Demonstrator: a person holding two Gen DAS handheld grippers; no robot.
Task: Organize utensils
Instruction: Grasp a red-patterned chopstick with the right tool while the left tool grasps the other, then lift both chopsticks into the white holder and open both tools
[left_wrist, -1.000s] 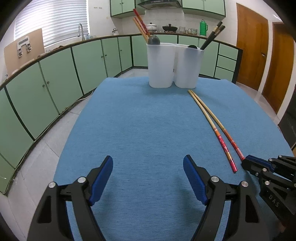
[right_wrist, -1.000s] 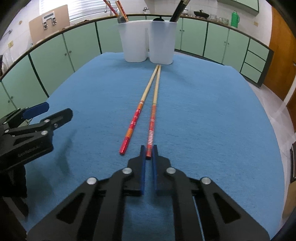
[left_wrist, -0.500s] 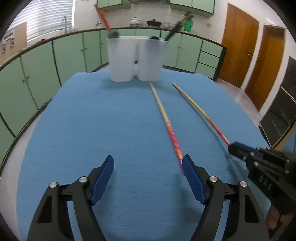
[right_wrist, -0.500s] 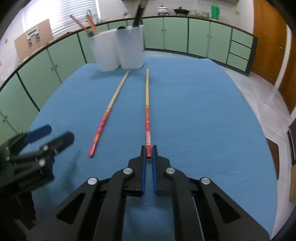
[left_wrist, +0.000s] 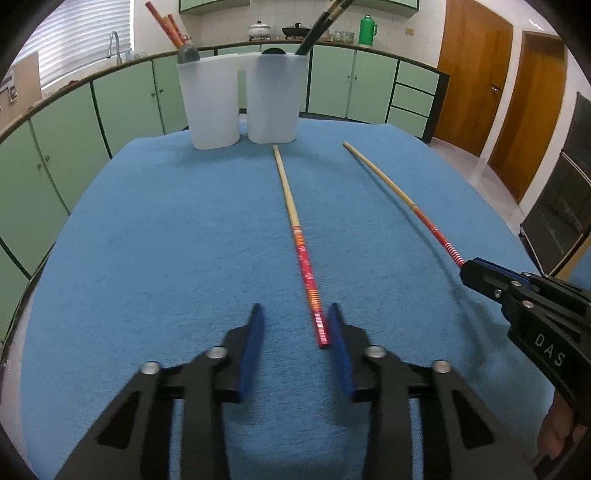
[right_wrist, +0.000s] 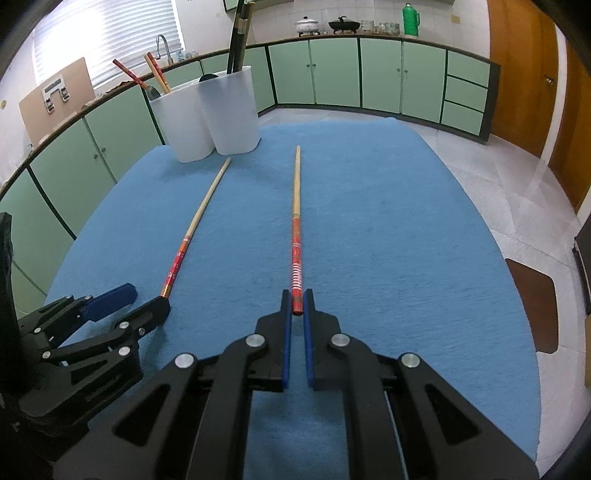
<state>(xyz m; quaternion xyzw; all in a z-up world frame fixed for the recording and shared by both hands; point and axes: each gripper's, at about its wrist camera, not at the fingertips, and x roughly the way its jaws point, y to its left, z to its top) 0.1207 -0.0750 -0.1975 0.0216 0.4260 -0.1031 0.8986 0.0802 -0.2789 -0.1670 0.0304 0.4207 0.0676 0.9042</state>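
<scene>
Two long bamboo chopsticks with red patterned ends lie on the blue cloth (left_wrist: 166, 240). The red end of the left chopstick (left_wrist: 295, 229) (right_wrist: 192, 229) lies between the blue pads of my left gripper (left_wrist: 294, 308) (right_wrist: 146, 301), close to the right pad. A gap remains at the left pad while the jaws are closing. My right gripper (right_wrist: 296, 295) (left_wrist: 471, 267) is shut on the red end of the right chopstick (right_wrist: 295, 206) (left_wrist: 406, 199). A white two-compartment holder (left_wrist: 240, 103) (right_wrist: 207, 118) at the far edge holds red chopsticks, a spoon and black chopsticks.
The blue cloth covers a table whose edges drop to a tiled floor on all sides. Green cabinets (left_wrist: 122, 110) curve around the far side and left. Wooden doors (left_wrist: 472, 81) stand at the right. A brown chair seat (right_wrist: 532, 302) is beside the table's right edge.
My left gripper has moved right onto the left chopstick's red end and its jaws have narrowed a lot. The right gripper, still shut, has swung its chopstick away, so the pair lies apart.
</scene>
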